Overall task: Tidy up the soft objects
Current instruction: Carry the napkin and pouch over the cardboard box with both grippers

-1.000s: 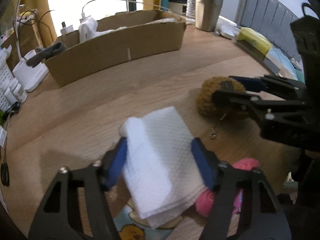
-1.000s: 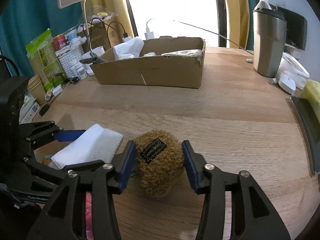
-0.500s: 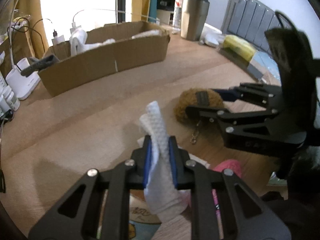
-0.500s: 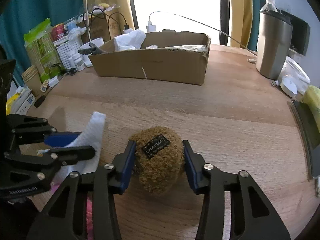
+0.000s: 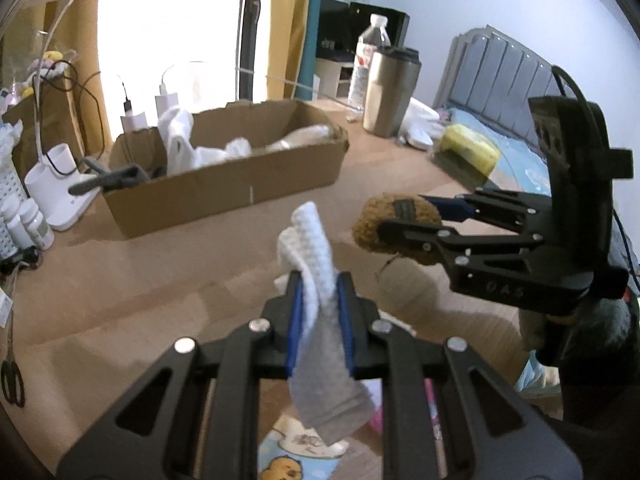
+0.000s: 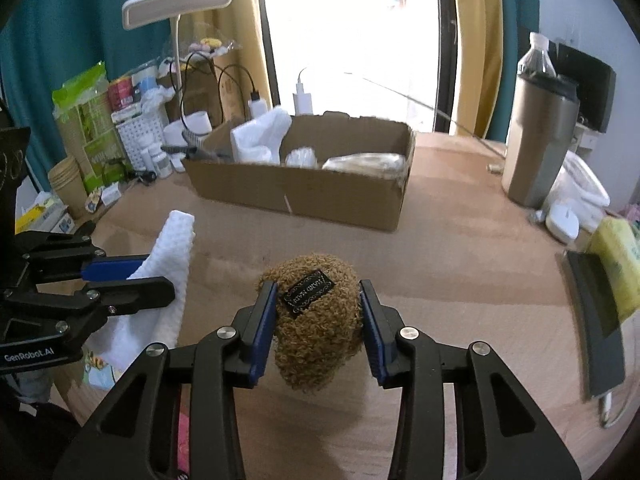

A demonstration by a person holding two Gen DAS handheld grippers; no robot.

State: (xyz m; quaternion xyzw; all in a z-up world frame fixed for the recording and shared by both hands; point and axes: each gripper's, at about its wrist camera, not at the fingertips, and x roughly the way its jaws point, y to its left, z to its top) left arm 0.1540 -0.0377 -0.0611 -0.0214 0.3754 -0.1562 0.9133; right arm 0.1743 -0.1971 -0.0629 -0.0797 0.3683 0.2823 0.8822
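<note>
My left gripper (image 5: 319, 296) is shut on a folded white cloth (image 5: 316, 272) and holds it above the wooden table; the cloth hangs down behind the fingers. It also shows in the right wrist view (image 6: 168, 264). My right gripper (image 6: 318, 312) is shut on a curly brown plush (image 6: 316, 320) with a black label, lifted off the table; the plush shows in the left wrist view (image 5: 396, 224) to the right of the cloth. A cardboard box (image 6: 308, 184) holding white soft items stands further back, and also shows in the left wrist view (image 5: 224, 184).
A steel tumbler (image 6: 540, 140) and water bottle (image 6: 538, 56) stand at the back right. A yellow pack (image 6: 616, 256) lies on the right. A desk lamp (image 6: 180, 4), chargers and small containers (image 6: 148, 152) crowd the back left. A pink soft item (image 5: 376, 420) and a cartoon-print item (image 5: 296, 456) lie below my left gripper.
My left gripper closed on the white cloth and lifted it. My right gripper closed on the brown plush and lifted it off the table. Both moved up and toward the box.
</note>
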